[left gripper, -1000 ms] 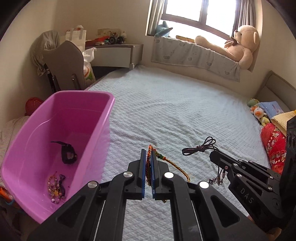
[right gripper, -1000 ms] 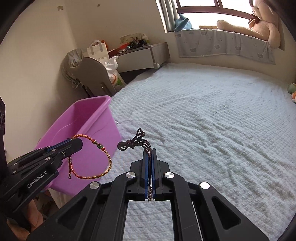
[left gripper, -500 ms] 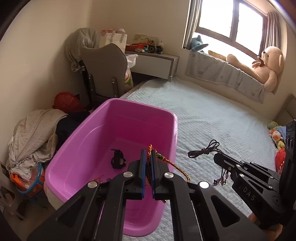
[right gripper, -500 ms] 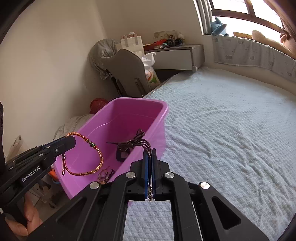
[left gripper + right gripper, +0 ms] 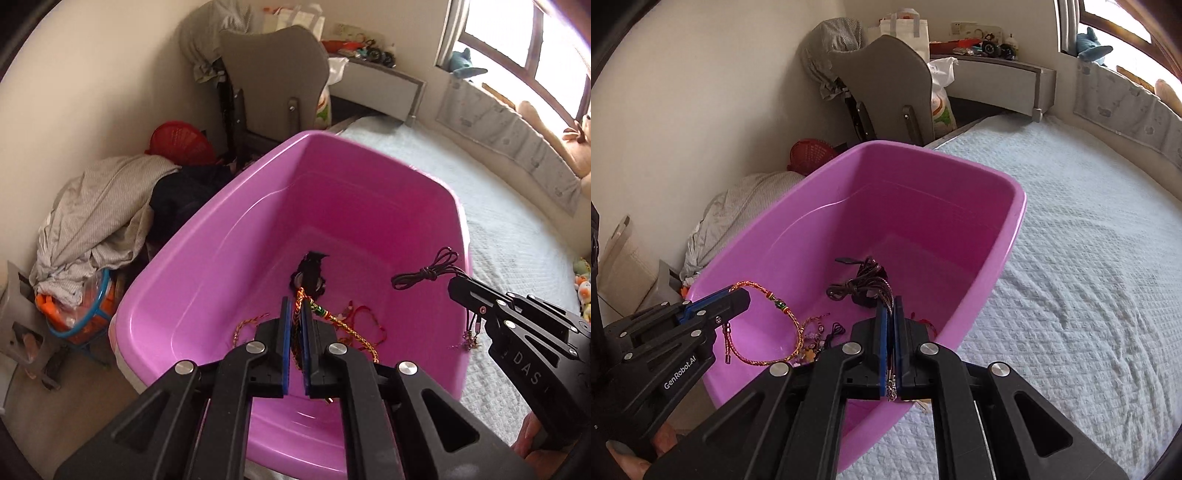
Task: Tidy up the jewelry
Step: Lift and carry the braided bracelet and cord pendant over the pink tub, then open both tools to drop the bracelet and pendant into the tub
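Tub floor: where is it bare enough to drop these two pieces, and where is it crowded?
The far half of the tub, between the black strap and the end wall, is bare, as is the strip along the bed-side wall. The near end is crowded: beaded pieces and a red cord lie there, under the held bracelet.

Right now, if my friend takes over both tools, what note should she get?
Left tool: shut on the orange braided bracelet, held over the pink tub.
Right tool: shut on the dark cord necklace, also over the tub.
Already in the tub: a black watch-like piece, a beaded bracelet and a red string piece.
Done: both pieces carried from the bed to the tub.
Left: open both tools so the pieces drop in. No other jewelry shows on the bed.
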Demonstrator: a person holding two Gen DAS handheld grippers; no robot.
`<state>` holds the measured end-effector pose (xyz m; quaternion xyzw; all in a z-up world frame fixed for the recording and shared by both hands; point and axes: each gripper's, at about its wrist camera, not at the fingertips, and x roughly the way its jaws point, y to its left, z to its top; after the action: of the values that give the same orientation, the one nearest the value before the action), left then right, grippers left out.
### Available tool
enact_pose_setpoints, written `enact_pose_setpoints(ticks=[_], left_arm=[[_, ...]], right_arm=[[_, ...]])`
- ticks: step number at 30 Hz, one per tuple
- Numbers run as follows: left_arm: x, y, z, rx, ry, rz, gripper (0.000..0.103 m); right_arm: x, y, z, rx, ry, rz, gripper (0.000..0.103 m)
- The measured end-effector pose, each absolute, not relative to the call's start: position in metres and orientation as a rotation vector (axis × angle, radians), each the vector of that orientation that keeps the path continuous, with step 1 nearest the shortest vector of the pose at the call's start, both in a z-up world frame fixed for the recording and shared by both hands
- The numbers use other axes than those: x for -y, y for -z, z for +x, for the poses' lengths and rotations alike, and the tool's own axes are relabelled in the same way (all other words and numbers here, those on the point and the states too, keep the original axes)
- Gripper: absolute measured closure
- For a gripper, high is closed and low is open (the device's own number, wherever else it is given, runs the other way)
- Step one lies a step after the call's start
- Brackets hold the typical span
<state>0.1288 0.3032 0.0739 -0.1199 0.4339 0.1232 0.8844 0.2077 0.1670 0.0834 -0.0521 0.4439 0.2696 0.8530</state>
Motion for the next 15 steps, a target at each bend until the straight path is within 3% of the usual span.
enact_pose_setpoints(ticks=[10, 12, 14, 15], left_arm=[[-0.318, -0.052, 0.141, -0.967, -0.300, -0.272, 0.097], [-0.320, -0.049, 0.141, -0.980, -0.301, -0.288, 0.096], [-0.321, -0.048, 0.141, -0.990, -0.310, -0.293, 0.086], [-0.322, -0.048, 0.140, -0.994, -0.320, -0.294, 0.067]], right_arm=[[-0.198, -0.072, 0.229, -1.003, -0.569, -0.169, 0.099], [-0.202, -0.069, 0.228, -1.008, -0.552, -0.196, 0.090], [-0.203, -0.069, 0.226, -0.990, -0.530, -0.217, 0.064], [-0.202, -0.070, 0.224, -0.983, -0.527, -0.218, 0.060]])
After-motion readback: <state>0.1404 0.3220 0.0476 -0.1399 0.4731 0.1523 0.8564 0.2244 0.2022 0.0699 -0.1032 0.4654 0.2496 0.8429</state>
